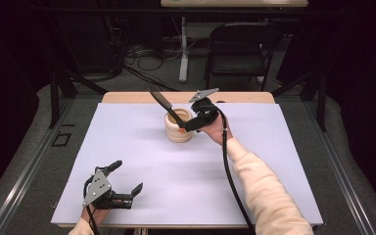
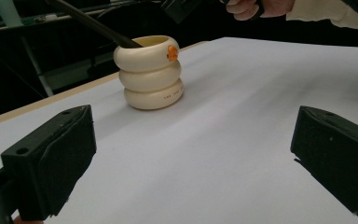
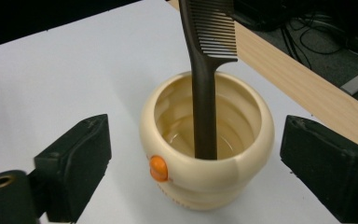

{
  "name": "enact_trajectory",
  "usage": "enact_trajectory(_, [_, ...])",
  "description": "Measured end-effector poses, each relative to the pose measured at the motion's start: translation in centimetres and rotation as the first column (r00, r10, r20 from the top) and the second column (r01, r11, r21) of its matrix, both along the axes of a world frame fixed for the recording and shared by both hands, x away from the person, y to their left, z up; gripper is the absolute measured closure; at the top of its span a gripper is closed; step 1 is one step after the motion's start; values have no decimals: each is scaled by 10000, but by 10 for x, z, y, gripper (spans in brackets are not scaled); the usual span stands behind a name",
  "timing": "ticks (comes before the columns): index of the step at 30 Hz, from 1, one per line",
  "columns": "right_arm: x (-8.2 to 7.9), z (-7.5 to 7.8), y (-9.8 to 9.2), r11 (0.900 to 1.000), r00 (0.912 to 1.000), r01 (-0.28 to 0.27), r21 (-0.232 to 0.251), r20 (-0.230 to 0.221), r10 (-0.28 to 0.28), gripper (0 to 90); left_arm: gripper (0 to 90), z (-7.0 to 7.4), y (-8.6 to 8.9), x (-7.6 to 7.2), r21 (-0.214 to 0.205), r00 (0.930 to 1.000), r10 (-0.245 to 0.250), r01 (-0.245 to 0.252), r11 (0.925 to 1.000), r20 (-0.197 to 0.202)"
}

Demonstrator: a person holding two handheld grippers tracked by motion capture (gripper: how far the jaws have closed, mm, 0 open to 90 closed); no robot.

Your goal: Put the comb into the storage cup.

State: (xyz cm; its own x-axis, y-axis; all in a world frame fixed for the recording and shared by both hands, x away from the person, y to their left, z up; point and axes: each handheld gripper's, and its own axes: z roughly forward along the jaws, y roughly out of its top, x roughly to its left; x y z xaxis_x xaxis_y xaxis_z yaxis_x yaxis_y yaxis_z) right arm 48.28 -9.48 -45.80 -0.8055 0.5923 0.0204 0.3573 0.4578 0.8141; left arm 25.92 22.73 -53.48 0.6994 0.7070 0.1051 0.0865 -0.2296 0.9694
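As tongs [image 3: 193, 168] gape, comb [image 3: 204, 84] seemingly between.

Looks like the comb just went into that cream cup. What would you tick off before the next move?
1. Comb in the cup, handle down: ok.
2. Cup upright on the white mat: ok.
3. Right tongs open, pads clear of comb and cup: ok.
4. Left tongs open, nothing between them: ok.
5. Comb will stay leaning on the rim without tipping the cup: cannot tell.
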Motion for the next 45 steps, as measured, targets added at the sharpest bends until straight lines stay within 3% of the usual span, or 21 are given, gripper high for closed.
enact_trajectory(10, [-17,11,-15,9995,9995,-187,-243,-254,181,1,1,0,0,0,30,10000,7,-7,10000,21])
enact_trajectory(21, [-36,14,-37,9991,9988,-308,-291,-390,297,0,1,0,-1,0,39,10000,26,-26,10000,-16])
enact_trajectory(45, [-73,-10,-91,10000,9959,-12,-50,-906,7,0,1,-2,-2,1,41,9999,-14,14,10000,-170])
